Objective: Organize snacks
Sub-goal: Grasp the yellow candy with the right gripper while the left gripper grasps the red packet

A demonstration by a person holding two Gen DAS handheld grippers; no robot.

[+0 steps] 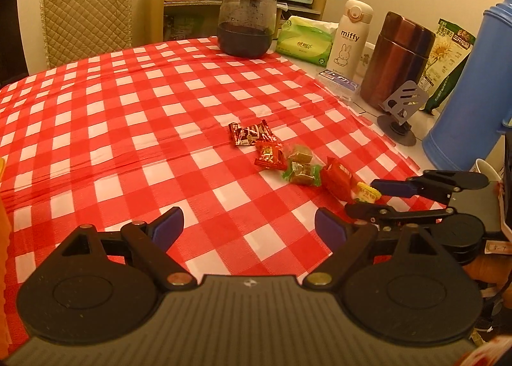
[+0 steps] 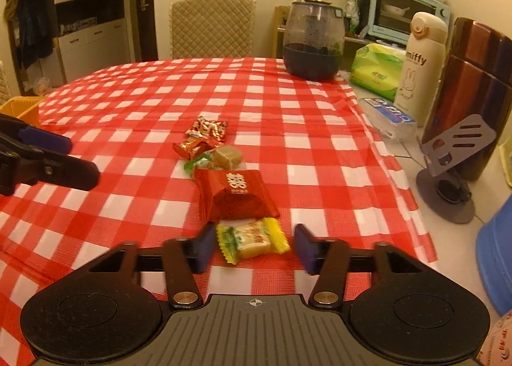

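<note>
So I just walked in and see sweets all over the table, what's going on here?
A person is sorting wrapped sweets on a red checked tablecloth with a handheld gripper in each hand. The right gripper straddles a yellow-wrapped candy, its pads not yet touching the wrapper. The left gripper hovers open and empty over the cloth nearby. The other sweets, including a red packet, lie untouched in a line.

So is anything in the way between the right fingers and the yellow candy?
Nothing visible is. The yellow candy already lies between the right gripper's fingers, with small gaps on both sides. The big red packet sits just beyond it.
</note>
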